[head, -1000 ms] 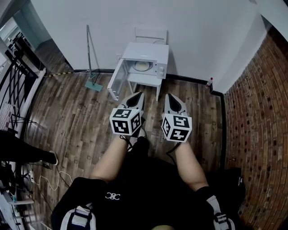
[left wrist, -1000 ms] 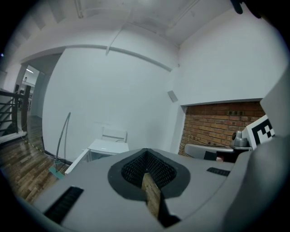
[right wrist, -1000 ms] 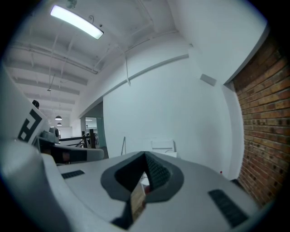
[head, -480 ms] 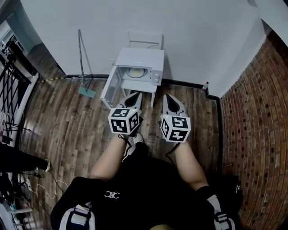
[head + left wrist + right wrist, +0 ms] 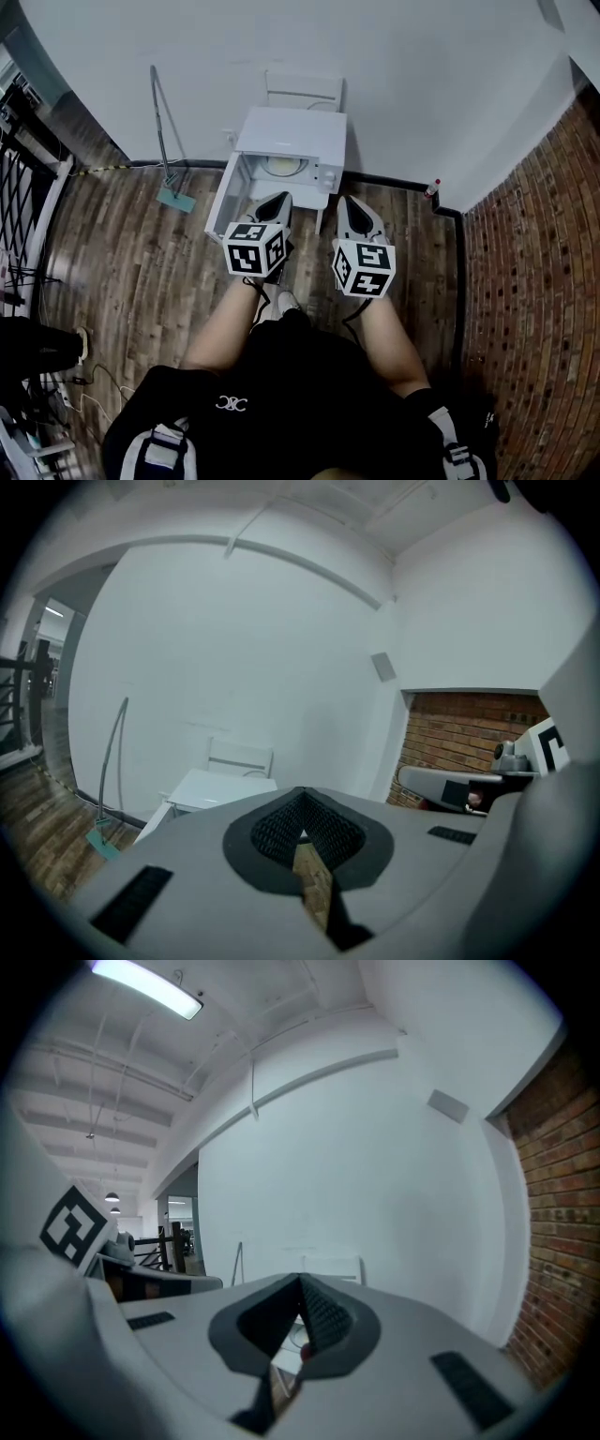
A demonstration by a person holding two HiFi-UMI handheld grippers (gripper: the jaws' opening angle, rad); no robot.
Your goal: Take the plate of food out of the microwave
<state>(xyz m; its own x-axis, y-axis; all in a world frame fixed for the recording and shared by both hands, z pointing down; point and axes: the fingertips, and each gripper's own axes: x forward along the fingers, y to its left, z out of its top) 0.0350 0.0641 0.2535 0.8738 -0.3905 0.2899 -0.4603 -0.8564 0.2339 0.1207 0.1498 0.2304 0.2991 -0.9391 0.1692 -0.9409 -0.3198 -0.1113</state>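
Abreast, left hand-held gripper [image 5: 280,196], right hand-held gripper [image 5: 350,200], both closed

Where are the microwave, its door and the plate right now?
microwave [image 5: 292,134], head view, on its white top.
door [image 5: 228,195], head view, middle of the open panel.
plate [image 5: 281,166], head view, visible edge inside the cavity.

Plate [image 5: 280,167] contents too small to tell, chair [image 5: 303,89] mostly behind microwave [image 5: 292,136]
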